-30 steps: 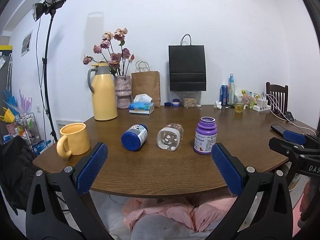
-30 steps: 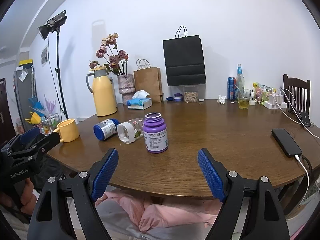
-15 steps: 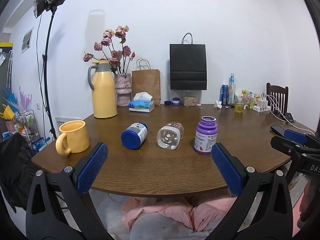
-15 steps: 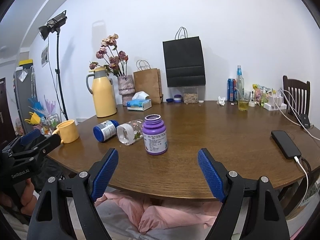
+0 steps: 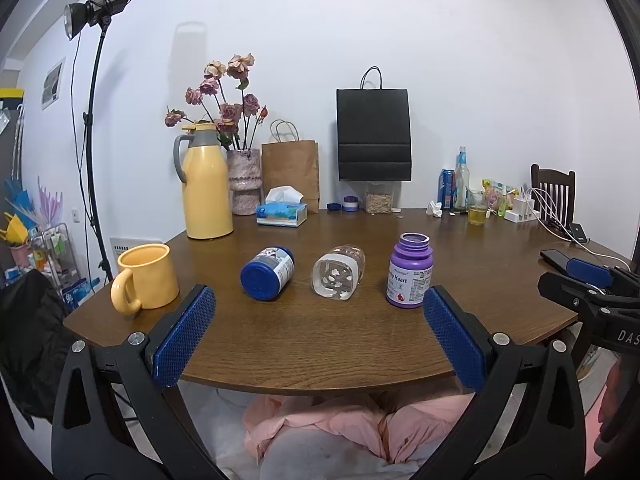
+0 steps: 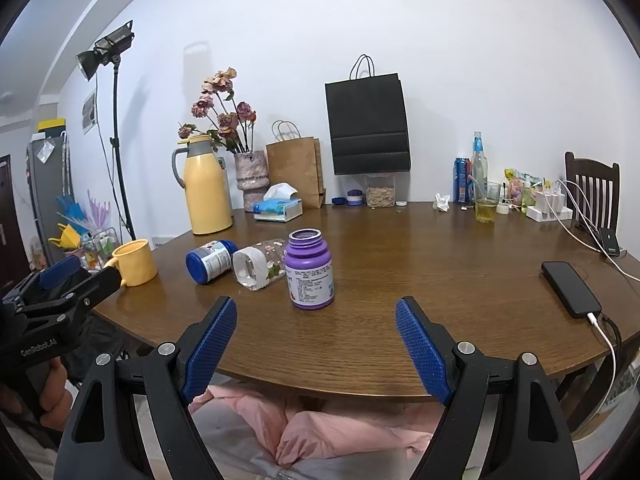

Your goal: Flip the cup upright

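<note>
From the left wrist view, the clear glass cup (image 5: 338, 272) lies on its side near the middle of the round wooden table (image 5: 320, 344), its thick square-ish base turned toward the camera and its mouth pointing away. Small white flower prints show through the glass. Just to its left a white-labelled bottle with a blue cap (image 5: 267, 279) also lies tipped over, cap forward, not touching the cup. To the cup's right a glossy purple plastic bottle (image 5: 409, 271) stands upright with no lid. A matte yellow mug (image 5: 145, 277) sits upright near the table's left edge. The left gripper (image 5: 319, 338) hangs over the near table edge, its fingers spread wide with nothing between them; the pads (image 5: 185, 336) are blue with a fine knobbly grid. Behind stand a yellow thermos jug (image 5: 207, 193) and a speckled pink vase (image 5: 243, 187) of dried roses.

From the right wrist view, the cup (image 6: 259, 264) lies left of centre, between the blue-capped bottle (image 6: 211, 261) and the purple bottle (image 6: 310, 275), which partly overlaps it from this angle, so I cannot tell whether they touch. The right gripper (image 6: 316, 350) is spread wide too, empty, at the near table rim. A black phone (image 6: 570, 288) with a white cable lies flat on the right.
</note>
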Demonstrator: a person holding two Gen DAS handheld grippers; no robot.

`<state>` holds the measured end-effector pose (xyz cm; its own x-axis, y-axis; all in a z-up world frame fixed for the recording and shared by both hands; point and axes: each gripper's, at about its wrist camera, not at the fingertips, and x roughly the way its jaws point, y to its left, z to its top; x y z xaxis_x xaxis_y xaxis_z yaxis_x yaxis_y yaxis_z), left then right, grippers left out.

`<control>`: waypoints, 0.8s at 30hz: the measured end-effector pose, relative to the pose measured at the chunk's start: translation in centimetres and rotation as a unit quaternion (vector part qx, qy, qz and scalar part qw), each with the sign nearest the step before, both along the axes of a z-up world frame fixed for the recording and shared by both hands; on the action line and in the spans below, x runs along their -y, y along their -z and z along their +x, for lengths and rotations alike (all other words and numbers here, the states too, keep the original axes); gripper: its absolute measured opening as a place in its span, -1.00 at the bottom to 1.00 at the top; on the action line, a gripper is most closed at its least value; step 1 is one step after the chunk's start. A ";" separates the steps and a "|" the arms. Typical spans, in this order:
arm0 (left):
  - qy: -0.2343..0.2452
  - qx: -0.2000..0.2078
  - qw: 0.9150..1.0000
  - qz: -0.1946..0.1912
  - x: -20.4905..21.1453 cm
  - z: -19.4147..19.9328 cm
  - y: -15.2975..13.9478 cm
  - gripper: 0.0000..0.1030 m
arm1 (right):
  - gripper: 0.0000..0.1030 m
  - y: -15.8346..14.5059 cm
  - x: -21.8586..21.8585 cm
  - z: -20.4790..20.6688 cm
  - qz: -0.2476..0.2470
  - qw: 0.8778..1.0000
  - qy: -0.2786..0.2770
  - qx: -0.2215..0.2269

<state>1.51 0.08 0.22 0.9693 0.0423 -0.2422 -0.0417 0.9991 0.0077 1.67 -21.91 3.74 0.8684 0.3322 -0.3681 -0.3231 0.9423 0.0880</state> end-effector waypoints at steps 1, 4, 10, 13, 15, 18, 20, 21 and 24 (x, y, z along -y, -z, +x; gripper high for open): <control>0.001 0.000 1.000 0.000 0.0 0.0 0.0 1.00 | 0.66 0.0 0.0 0.0 0.000 1.000 0.000 0.000; 0.001 -0.001 1.000 0.000 0.0 0.0 0.0 1.00 | 0.66 0.0 0.0 0.0 0.000 1.000 0.000 -0.002; 0.001 -0.002 1.000 -0.001 -0.1 0.1 -0.1 1.00 | 0.66 0.1 -0.1 0.0 -0.003 1.000 0.002 0.001; 0.001 -0.004 1.000 -0.002 -0.1 0.1 -0.1 1.00 | 0.66 0.1 -0.3 -0.2 -0.007 1.000 0.001 0.006; 0.001 -0.004 1.000 -0.001 -0.2 0.1 -0.1 1.00 | 0.66 0.1 -0.4 -0.1 -0.008 1.000 0.002 0.006; 0.002 -0.005 1.000 -0.002 -0.2 0.1 -0.1 1.00 | 0.66 0.1 -0.4 0.0 -0.008 1.000 0.002 0.004; 0.001 -0.006 1.000 -0.003 -0.2 0.1 -0.1 1.00 | 0.66 0.1 -0.5 0.0 -0.011 1.000 0.001 0.004; 0.001 -0.006 1.000 -0.003 -0.2 0.2 -0.1 1.00 | 0.66 0.1 -0.5 -0.1 -0.011 1.000 0.001 0.005; 0.002 -0.006 1.000 -0.002 -0.3 0.2 -0.1 1.00 | 0.66 0.1 -0.4 0.0 -0.011 1.000 0.002 0.005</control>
